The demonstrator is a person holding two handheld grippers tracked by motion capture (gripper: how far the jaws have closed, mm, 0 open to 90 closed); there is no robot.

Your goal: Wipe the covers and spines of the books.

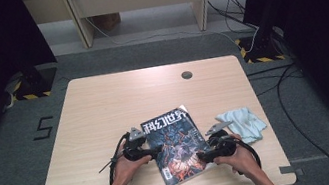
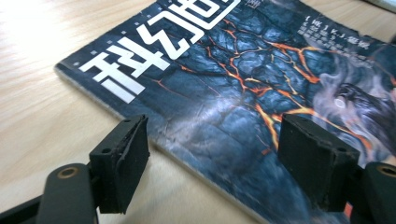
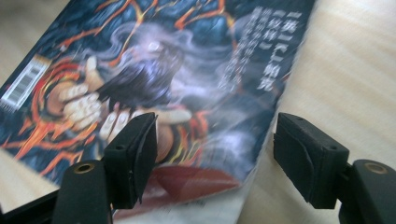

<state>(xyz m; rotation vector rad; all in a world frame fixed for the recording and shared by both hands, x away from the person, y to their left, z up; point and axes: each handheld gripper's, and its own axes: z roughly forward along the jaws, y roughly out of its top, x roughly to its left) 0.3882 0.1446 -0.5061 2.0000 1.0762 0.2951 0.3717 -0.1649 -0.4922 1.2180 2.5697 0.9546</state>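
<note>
Flanking the magazine (image 1: 176, 144): left gripper (image 1: 151, 151) wide open over its spine edge, right gripper (image 1: 202, 157) wide open over its opposite edge, neither gripping. Long axis runs away from person, title end far, tilted slightly right.

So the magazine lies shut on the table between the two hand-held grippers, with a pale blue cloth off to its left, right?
Not quite: in the high view the pale blue cloth lies to the right of the magazine, beyond the right hand-held gripper. The rest holds.
</note>
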